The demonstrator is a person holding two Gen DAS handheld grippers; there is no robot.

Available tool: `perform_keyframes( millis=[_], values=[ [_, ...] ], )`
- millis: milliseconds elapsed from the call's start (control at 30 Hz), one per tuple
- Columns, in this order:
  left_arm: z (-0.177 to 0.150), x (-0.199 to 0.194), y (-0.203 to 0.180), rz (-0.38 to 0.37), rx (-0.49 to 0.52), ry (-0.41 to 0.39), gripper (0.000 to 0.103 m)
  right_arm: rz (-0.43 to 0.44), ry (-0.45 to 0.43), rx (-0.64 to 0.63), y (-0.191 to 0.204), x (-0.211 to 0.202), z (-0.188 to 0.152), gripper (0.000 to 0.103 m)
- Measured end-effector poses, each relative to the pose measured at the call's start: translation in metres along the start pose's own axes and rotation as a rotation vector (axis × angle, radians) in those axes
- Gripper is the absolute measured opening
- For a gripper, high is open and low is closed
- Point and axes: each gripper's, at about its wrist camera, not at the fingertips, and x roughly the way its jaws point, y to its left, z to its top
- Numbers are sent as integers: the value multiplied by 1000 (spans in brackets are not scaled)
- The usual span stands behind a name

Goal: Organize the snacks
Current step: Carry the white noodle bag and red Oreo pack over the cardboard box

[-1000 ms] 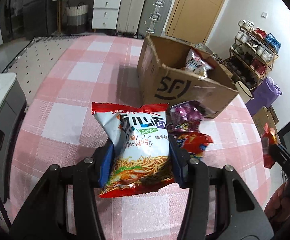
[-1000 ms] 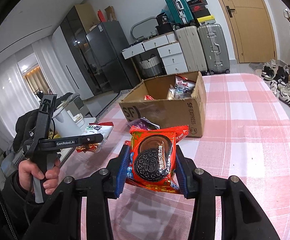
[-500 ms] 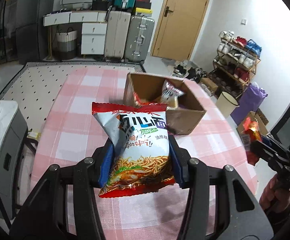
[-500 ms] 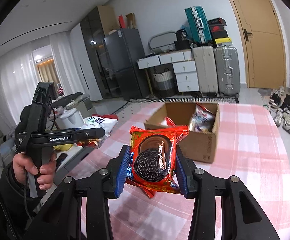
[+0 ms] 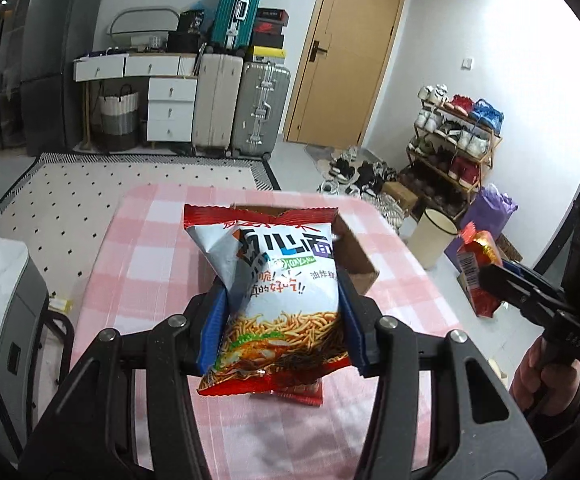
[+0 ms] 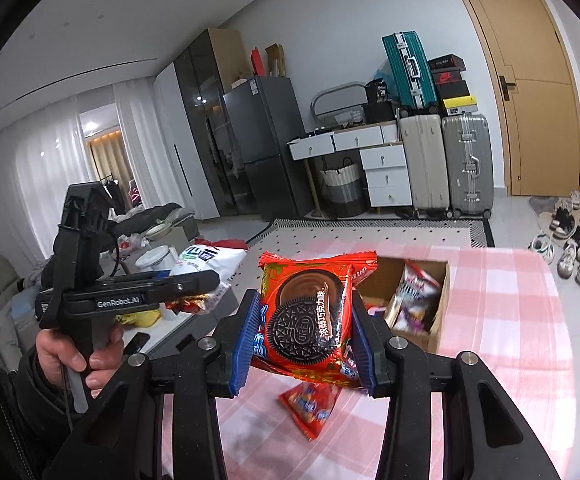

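My left gripper point(image 5: 282, 320) is shut on a white-and-red noodle snack bag point(image 5: 278, 280), held up high over the pink checked table point(image 5: 138, 264). The bag hides most of the cardboard box point(image 5: 354, 256) behind it. My right gripper point(image 6: 304, 344) is shut on a red Oreo packet point(image 6: 310, 316), also raised above the table. Beyond it the open box point(image 6: 440, 308) holds snack bags point(image 6: 414, 292). One red packet point(image 6: 310, 408) lies on the cloth below. Each gripper shows in the other's view: the right gripper point(image 5: 490, 276) at the right edge, the left gripper point(image 6: 194, 284) at the left.
A person's hand point(image 6: 74, 352) grips the left tool. Off the table's far side stand suitcases point(image 5: 242, 108), white drawers point(image 5: 170, 108) and a wooden door point(image 5: 354, 60). A shoe rack point(image 5: 454, 140) and a cream bin point(image 5: 434, 240) stand to the right, a grey cabinet point(image 5: 14, 320) to the left.
Both grippers have risen with their packets still held. The table and box now sit lower and smaller in both views, and the noodle bag now covers most of the box.
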Motion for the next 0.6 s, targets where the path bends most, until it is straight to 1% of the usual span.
perform_keyframes(
  millis=[167, 267, 433, 600],
  values=[
    [20, 10, -15, 5, 41, 4, 47, -2, -4, -16, -4, 10, 20, 43],
    [33, 28, -24, 8, 54, 20, 47, 1, 0, -24, -8, 18, 32, 43],
    [56, 56, -32, -1, 33, 10, 47, 9, 5, -15, -21, 35, 52, 43],
    [81, 96, -37, 9, 43, 28, 47, 5, 11, -19, -34, 55, 69, 43]
  ],
)
